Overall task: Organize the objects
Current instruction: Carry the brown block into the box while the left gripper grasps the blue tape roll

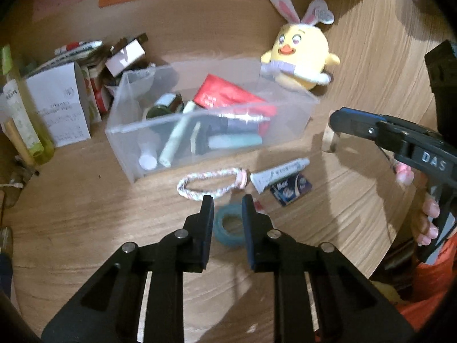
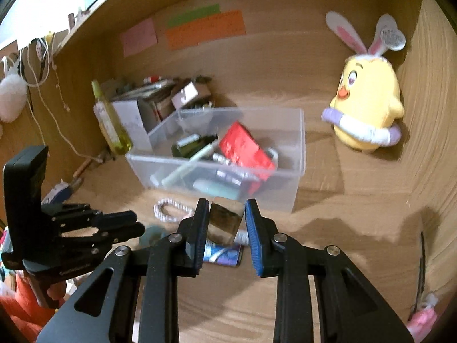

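Observation:
My left gripper point(image 1: 227, 200) is shut on a teal tape roll point(image 1: 228, 225), whose ring sits between the two pads just above the wooden desk. My right gripper point(image 2: 227, 203) is shut on a small shiny clear block point(image 2: 225, 223) and holds it in the air in front of the clear plastic bin point(image 2: 298, 154). That bin point(image 1: 294, 120) holds a red packet, tubes and a dark jar. A braided rope ring point(image 1: 211, 184), a small white tube point(image 1: 280, 171) and a blue packet point(image 1: 291, 190) lie on the desk before it. In the left wrist view the right gripper point(image 1: 334, 124) comes in from the right.
A yellow plush chick with rabbit ears point(image 1: 300, 57) leans in the back right corner. A white carton point(image 1: 60, 105), a yellow-green bottle point(image 1: 22, 120) and piled boxes crowd the back left. Coloured paper notes point(image 2: 205, 28) hang on the back wall. A wooden side wall closes the right.

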`<state>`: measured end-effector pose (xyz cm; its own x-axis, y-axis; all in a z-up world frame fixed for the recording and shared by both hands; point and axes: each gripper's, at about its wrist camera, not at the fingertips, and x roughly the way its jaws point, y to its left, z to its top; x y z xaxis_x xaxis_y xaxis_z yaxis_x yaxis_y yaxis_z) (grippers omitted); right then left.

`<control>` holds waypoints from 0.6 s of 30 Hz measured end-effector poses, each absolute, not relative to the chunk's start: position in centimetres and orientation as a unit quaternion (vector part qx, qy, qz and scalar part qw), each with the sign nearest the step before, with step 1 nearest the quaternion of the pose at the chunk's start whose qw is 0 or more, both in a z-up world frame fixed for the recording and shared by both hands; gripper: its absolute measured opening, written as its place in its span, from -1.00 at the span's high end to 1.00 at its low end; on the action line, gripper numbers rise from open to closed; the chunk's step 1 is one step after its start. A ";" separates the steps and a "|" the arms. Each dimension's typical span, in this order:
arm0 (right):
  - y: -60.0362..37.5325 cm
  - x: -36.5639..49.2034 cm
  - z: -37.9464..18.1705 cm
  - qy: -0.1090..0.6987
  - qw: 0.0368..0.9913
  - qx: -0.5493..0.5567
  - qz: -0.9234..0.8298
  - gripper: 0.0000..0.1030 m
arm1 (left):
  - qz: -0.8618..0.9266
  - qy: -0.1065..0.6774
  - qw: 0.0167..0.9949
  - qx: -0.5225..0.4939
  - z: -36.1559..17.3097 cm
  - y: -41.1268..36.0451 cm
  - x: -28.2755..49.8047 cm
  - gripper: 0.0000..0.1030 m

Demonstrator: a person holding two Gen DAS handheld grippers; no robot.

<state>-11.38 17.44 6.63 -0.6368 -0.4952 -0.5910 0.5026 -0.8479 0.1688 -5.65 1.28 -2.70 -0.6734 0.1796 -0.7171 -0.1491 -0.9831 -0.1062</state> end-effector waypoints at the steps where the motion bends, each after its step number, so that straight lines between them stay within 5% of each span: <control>1: 17.4 -11.5 6.8 0.005 0.274 0.323 -0.906 0.54 | 0.914 -0.021 0.093 -0.394 -2.6 1.2 -5.7 0.62; 4: 17.3 -12.0 7.2 0.006 0.271 0.318 -0.908 0.54 | 0.908 -0.019 0.106 -0.405 -2.7 1.3 -5.8 0.49; 8: 17.5 -12.8 7.6 0.006 0.264 0.312 -0.912 0.54 | 0.903 -0.006 0.103 -0.417 -3.6 1.7 -5.5 -0.12; 15: 17.3 -15.0 8.2 0.004 0.249 0.301 -0.921 0.54 | 0.892 0.009 0.101 -0.441 -5.4 2.5 -6.4 -0.11; 18: 17.0 -16.3 8.3 0.004 0.244 0.301 -0.922 0.54 | 0.890 -0.008 0.108 -0.442 -5.5 2.3 -6.9 0.10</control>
